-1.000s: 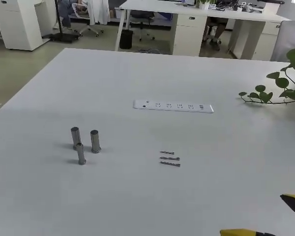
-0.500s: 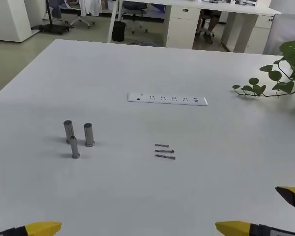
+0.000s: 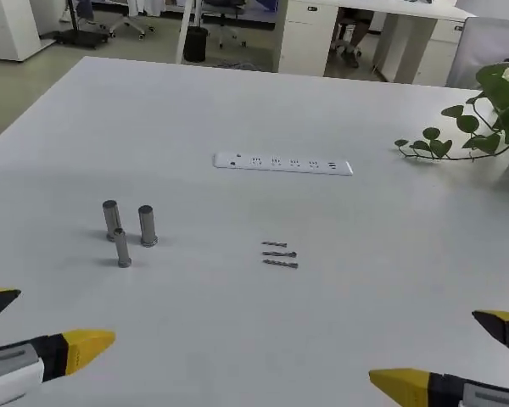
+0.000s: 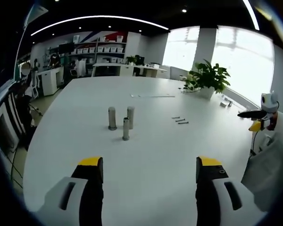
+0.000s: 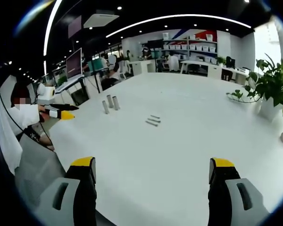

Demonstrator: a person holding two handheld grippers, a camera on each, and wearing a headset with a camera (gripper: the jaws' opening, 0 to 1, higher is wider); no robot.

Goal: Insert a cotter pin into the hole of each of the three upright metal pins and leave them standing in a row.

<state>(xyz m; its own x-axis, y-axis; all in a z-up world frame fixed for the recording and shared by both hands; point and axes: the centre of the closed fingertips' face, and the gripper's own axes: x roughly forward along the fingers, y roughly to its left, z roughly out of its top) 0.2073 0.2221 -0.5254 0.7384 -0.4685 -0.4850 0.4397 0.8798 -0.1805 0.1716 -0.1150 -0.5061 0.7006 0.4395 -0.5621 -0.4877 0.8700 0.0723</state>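
Three grey metal pins (image 3: 122, 248) stand upright in a tight cluster on the left of the white table (image 3: 237, 339); they also show as metal pins (image 4: 126, 128) and metal pins (image 5: 109, 101) in the gripper views. Three small cotter pins (image 3: 280, 253) lie side by side near the table's middle, seen too as cotter pins (image 4: 180, 120) and cotter pins (image 5: 152, 120). My left gripper (image 3: 47, 322) hovers open at the near left, well short of the metal pins, its jaws wide and empty. My right gripper (image 3: 445, 352) is open at the near right, far from the cotter pins.
A white power strip (image 3: 282, 164) lies across the table beyond the cotter pins. A potted plant (image 3: 475, 119) trails leaves at the far right edge. Desks, cabinets and office chairs stand behind the table.
The left gripper has come up into the head view at the lower left. The right gripper's tips show a little more. The head camera has tilted; pins and cotter pins stay put.
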